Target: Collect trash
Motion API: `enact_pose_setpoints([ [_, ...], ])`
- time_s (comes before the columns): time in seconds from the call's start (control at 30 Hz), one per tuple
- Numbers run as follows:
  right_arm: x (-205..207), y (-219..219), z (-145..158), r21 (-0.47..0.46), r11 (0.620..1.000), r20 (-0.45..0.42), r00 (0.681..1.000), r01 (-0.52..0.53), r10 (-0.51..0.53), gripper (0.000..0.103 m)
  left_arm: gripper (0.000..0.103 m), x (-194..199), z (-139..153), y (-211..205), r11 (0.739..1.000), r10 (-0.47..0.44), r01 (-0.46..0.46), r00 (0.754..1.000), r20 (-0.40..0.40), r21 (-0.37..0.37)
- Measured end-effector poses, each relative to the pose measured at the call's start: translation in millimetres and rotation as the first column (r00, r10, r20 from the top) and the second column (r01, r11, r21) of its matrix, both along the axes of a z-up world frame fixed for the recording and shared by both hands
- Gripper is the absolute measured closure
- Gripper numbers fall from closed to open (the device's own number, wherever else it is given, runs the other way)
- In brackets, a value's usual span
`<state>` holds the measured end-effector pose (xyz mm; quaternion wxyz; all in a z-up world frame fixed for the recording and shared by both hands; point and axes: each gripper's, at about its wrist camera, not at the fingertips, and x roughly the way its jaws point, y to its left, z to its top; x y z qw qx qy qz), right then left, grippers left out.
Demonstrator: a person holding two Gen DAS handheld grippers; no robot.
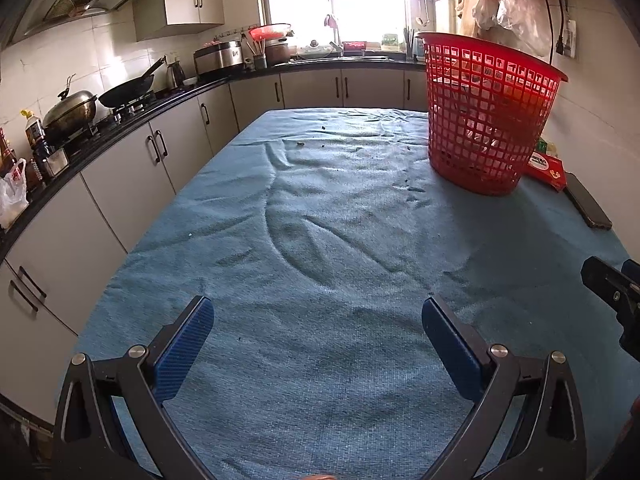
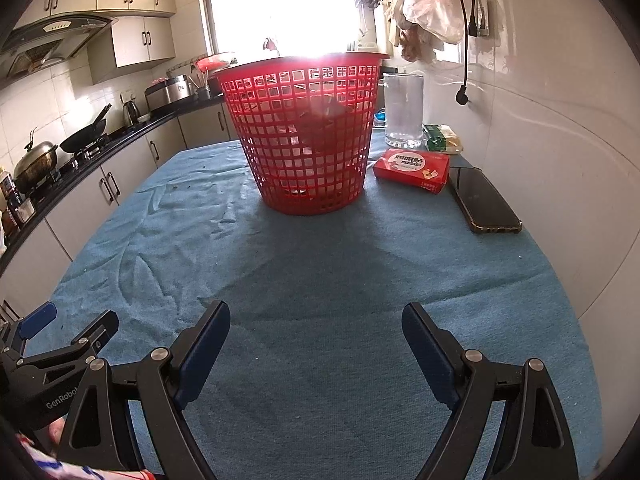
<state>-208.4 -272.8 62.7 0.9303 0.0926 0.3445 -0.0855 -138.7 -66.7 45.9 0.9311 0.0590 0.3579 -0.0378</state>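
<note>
A red mesh basket point(image 1: 486, 116) stands on the blue cloth-covered table point(image 1: 320, 240) at the far right; in the right wrist view the basket point(image 2: 308, 136) is straight ahead, with dark and pale items inside. My left gripper point(image 1: 318, 312) is open and empty, low over the near cloth. My right gripper point(image 2: 316, 318) is open and empty, well short of the basket. Small dark crumbs point(image 1: 300, 144) lie on the far cloth. The right gripper's tip point(image 1: 612, 284) shows at the left view's right edge.
A red box point(image 2: 414, 170), a black phone point(image 2: 484, 202), a glass pitcher point(image 2: 402, 110) and a green packet point(image 2: 442, 138) sit right of the basket by the wall. A kitchen counter with wok point(image 1: 126, 90) and pots runs along the left.
</note>
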Motion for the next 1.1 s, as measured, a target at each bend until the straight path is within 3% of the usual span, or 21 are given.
enact_pose_setpoints([
  [1.1, -1.2, -4.3, -2.2, 0.011, 1.000, -0.002, 1.000, 0.007, -0.007, 0.012, 0.000, 3.1, -7.8, -5.2, 1.000, -0.013, 0.012, 1.000, -0.027, -0.004],
])
